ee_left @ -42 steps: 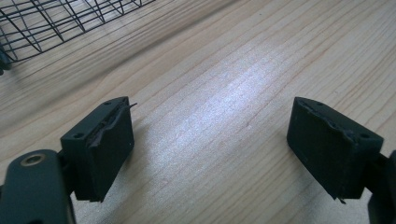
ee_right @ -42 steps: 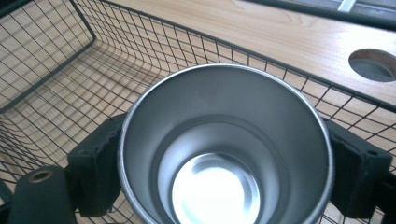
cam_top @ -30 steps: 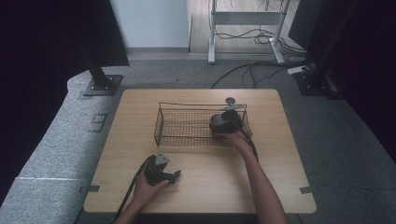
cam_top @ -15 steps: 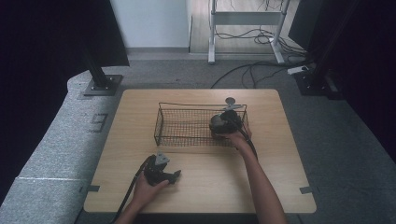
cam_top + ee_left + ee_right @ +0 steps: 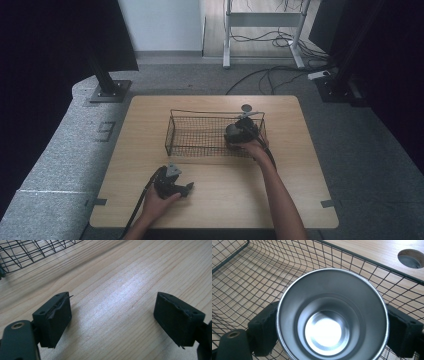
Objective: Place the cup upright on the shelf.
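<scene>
A shiny metal cup (image 5: 331, 315) stands upright between the jaws of my right gripper (image 5: 331, 333), which is shut on its sides. I look straight down into its empty inside. The cup and right gripper (image 5: 239, 133) are inside the right end of a black wire basket (image 5: 200, 131) at the middle of the wooden table. My left gripper (image 5: 187, 189) rests low over the table near the front edge, left of centre. In the left gripper view its jaws stand wide apart over bare wood, open (image 5: 112, 315), with nothing between them.
A round cable hole (image 5: 246, 107) sits in the table (image 5: 300, 190) just behind the basket, also seen as a round cable hole (image 5: 411, 258) past the basket's rim. A corner of the wire basket (image 5: 32, 250) lies ahead of the left gripper.
</scene>
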Demonstrator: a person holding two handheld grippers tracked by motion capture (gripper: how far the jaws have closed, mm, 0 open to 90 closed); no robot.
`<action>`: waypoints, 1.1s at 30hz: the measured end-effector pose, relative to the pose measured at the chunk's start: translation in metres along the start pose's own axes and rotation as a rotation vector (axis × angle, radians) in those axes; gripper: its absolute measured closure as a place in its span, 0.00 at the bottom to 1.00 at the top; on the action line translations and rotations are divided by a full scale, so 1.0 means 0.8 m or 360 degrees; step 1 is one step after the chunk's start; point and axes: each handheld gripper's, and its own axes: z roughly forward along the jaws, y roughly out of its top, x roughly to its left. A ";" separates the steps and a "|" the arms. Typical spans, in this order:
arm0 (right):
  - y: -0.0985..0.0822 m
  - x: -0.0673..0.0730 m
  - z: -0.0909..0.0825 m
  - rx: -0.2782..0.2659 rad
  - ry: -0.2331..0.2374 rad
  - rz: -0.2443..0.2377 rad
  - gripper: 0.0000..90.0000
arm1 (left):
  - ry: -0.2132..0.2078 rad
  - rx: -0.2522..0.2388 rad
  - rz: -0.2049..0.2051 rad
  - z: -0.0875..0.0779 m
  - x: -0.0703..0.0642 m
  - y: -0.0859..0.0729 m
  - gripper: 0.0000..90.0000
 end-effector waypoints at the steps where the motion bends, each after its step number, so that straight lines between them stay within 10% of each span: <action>1: 0.000 0.001 0.000 0.0003 -0.0007 -0.0003 0.14 | 0.0000 0.0000 0.0001 0.000 0.000 0.000 0.16; 33: -0.008 0.003 -0.048 -0.0369 0.0021 0.0086 0.11 | 0.0001 0.0002 0.0002 0.000 0.000 0.000 0.16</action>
